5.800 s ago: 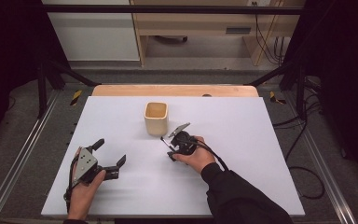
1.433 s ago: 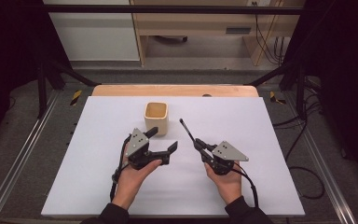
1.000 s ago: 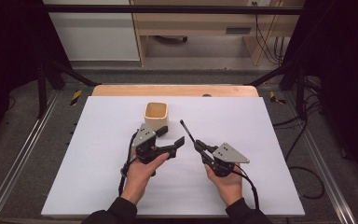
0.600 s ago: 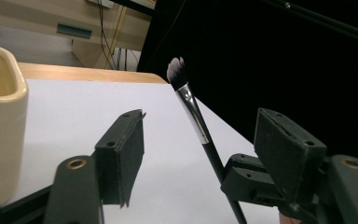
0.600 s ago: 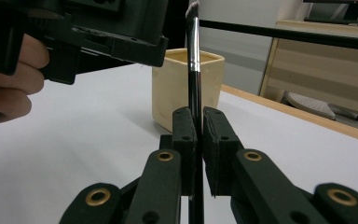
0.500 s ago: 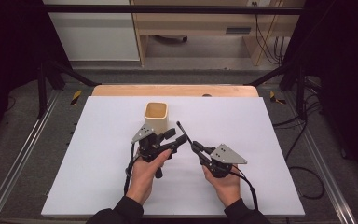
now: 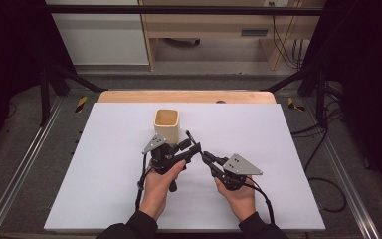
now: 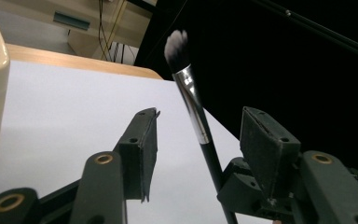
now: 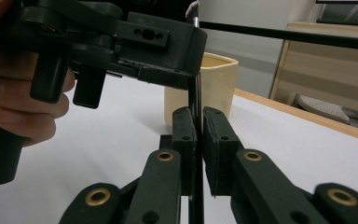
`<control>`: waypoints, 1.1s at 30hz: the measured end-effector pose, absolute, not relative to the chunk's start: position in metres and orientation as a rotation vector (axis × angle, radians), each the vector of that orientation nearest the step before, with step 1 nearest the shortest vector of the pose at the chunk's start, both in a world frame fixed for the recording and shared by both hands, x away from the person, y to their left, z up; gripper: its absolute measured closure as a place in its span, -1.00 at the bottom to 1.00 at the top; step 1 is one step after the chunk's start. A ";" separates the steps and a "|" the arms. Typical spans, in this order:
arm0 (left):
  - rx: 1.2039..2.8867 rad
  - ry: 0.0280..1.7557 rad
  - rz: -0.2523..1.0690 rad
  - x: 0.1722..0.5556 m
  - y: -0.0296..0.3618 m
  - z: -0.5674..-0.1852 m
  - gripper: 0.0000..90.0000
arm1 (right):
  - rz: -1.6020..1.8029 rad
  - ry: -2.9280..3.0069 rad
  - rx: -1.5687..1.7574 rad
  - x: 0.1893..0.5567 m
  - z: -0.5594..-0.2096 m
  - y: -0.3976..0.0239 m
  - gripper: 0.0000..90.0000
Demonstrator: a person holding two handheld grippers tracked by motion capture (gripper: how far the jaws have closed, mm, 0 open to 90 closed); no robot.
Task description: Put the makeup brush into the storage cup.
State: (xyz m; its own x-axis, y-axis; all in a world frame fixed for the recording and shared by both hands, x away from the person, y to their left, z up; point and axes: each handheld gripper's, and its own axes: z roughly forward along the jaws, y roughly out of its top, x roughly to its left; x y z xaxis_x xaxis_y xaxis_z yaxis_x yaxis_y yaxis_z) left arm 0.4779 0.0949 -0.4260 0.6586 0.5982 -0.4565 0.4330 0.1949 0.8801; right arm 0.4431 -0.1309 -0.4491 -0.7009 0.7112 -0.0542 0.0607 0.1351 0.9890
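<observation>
Makeup brush (image 8: pixel 193 100): slim black handle, silver ferrule, pale bristles pointing up and away, just this side of the cream cup (image 7: pixel 167 124). My right gripper (image 9: pixel 196 123) has its fingers (image 9: pixel 184 140) pinched tight on the lower handle and holds it tilted above the bench (image 7: pixel 278 149).

Step in hand, as I judge it: a handover, right to left. My left gripper (image 8: pixel 198 144) straddles the brush higher up; its fingers (image 8: pixel 147 140) stand half-wide, a gap showing on both sides of the handle, no contact yet. They have just been closing, with the brush between them.

Next move calls for the left fingers to close fully on the handle below the ferrule before the right lets go; then the brush can swing toward the cup, which sits just beyond.

Against the earliest frame: back then the left gripper was well off from the cup, near the bench's front-left, fingers wide and empty; the right one held the brush closer to the cup's right side.
</observation>
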 end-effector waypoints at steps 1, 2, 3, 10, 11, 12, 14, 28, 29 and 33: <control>1.430 0.923 0.143 0.478 0.095 -0.426 0.08 | 1.612 1.891 0.739 0.443 -0.449 -0.131 0.86; 1.431 0.922 0.146 0.477 0.095 -0.426 0.10 | 1.612 1.888 0.741 0.443 -0.449 -0.130 0.86; 1.432 0.922 0.152 0.477 0.095 -0.426 0.10 | 1.612 1.888 0.741 0.443 -0.449 -0.130 0.86; 1.431 0.917 0.167 0.475 0.096 -0.427 0.21 | 1.626 1.893 0.737 0.442 -0.449 -0.128 0.86; 1.435 0.914 0.167 0.474 0.095 -0.427 0.21 | 1.631 1.895 0.738 0.442 -0.450 -0.128 0.86; 1.435 0.909 0.168 0.474 0.095 -0.427 0.22 | 1.634 1.895 0.738 0.443 -0.450 -0.127 0.86; 1.434 0.909 0.166 0.474 0.095 -0.427 0.23 | 1.639 1.894 0.742 0.443 -0.450 -0.127 0.86; 1.407 0.919 0.131 0.475 0.097 -0.430 0.36 | 1.686 1.898 0.758 0.444 -0.451 -0.126 0.86; 1.407 0.919 0.131 0.475 0.097 -0.430 0.36 | 1.686 1.903 0.759 0.444 -0.451 -0.126 0.86; 1.404 0.920 0.128 0.474 0.096 -0.431 0.40 | 1.694 1.907 0.761 0.444 -0.451 -0.126 0.86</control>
State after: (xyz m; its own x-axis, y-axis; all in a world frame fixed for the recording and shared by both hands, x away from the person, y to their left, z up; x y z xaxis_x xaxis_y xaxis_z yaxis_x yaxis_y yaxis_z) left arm 0.4743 0.0960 -0.4307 0.6615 0.5822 -0.4726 0.4317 0.2196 0.8749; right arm 0.4445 -0.1259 -0.4515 -0.7332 0.6799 0.0129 0.0930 0.0814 0.9923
